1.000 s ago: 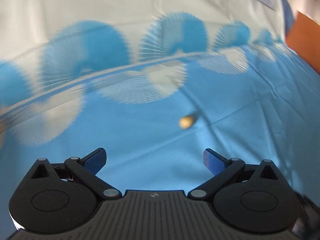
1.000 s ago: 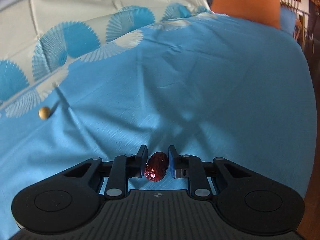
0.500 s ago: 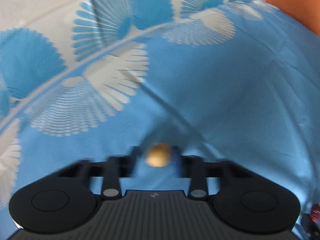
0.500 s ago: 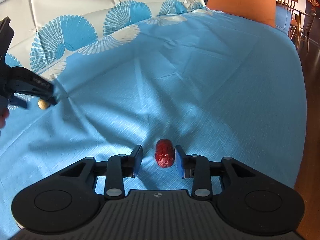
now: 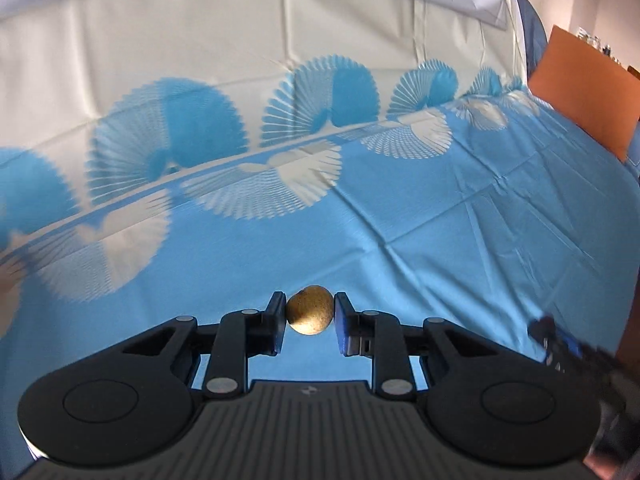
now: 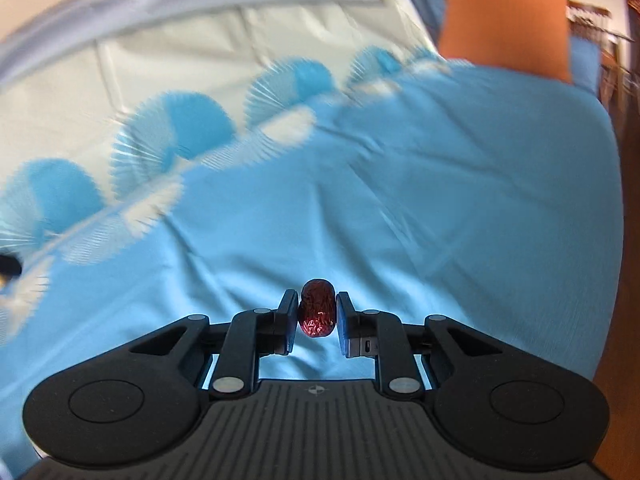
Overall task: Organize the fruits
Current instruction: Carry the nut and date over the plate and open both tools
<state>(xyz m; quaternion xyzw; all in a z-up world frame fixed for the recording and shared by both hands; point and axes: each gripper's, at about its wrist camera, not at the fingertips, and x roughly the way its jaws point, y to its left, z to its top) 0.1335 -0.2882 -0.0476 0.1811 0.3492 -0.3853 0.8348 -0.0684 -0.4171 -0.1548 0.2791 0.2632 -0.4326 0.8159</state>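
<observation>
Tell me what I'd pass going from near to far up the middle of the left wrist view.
Left gripper shut on a tan round fruit → plain blue cloth → fan-patterned border → cream cloth.

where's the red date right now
In the right wrist view the red date sits clamped between the fingers of the right gripper, low centre, above the blue tablecloth.

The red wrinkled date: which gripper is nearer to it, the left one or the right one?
Right. The right gripper is shut on the red date, holding it between its fingers above the blue tablecloth. The left gripper is apart from it, shut on a tan round fruit.
</observation>
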